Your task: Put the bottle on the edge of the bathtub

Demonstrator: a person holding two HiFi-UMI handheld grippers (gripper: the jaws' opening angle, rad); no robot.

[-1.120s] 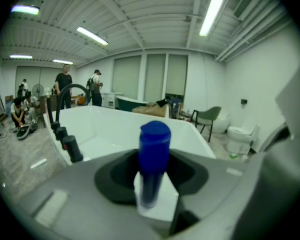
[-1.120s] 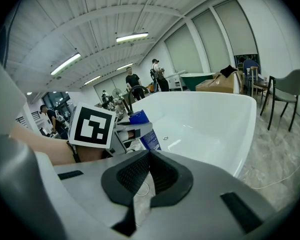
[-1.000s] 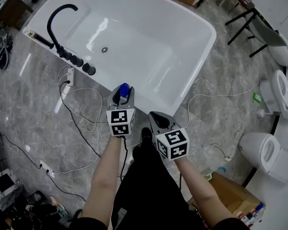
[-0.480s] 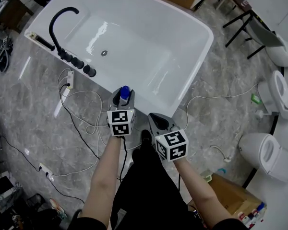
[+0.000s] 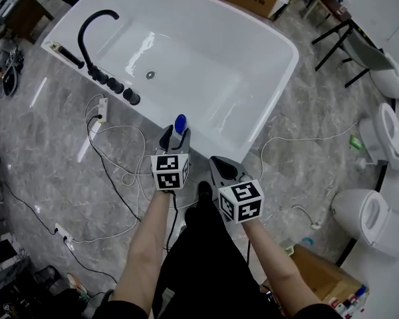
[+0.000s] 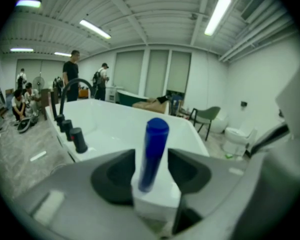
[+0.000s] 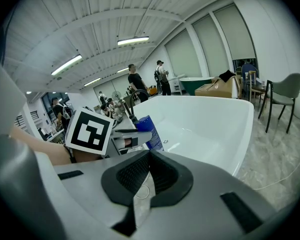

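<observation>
Nearest, the right gripper (image 5: 217, 161) idles, jaws together, empty. At its ten o'clock the left gripper (image 5: 175, 137) is opening, pads clear of the blue bottle (image 5: 180, 122) between them. The bottle stands on the near rim of the bathtub (image 5: 279, 92), at twelve o'clock. Placement looks done; only backing away is left.

Blue bottle (image 5: 180, 122), white bathtub (image 5: 206, 52), grey marbled floor (image 5: 46, 131).

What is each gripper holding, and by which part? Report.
Nothing is held. The left gripper is opening its jaws either side of the blue bottle, which stands on the edge of the bathtub, pads off it. The right gripper is shut and empty.
</observation>
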